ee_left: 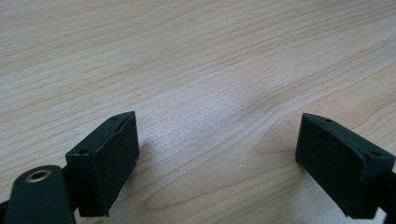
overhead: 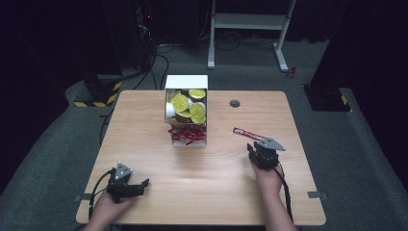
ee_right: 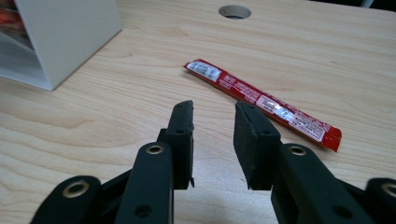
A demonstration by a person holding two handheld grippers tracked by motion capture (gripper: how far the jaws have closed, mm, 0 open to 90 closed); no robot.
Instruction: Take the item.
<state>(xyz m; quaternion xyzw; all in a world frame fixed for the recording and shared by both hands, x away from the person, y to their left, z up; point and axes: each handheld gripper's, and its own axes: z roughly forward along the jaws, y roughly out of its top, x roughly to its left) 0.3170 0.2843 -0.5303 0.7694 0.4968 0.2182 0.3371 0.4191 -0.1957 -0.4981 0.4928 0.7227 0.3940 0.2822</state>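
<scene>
Red sachet (ee_right: pixel 262 102) lies free; right gripper (ee_right: pixel 214 116) hides its edge.

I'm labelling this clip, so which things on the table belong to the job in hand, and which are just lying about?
In the job:
- red sachet, lying on the table ahead of the right gripper, jaws apart, nothing between them
- white box holding more red sachets

Lying about:
- yellow-lidded cups in the box's upper part
- left gripper, open over bare wood
</scene>
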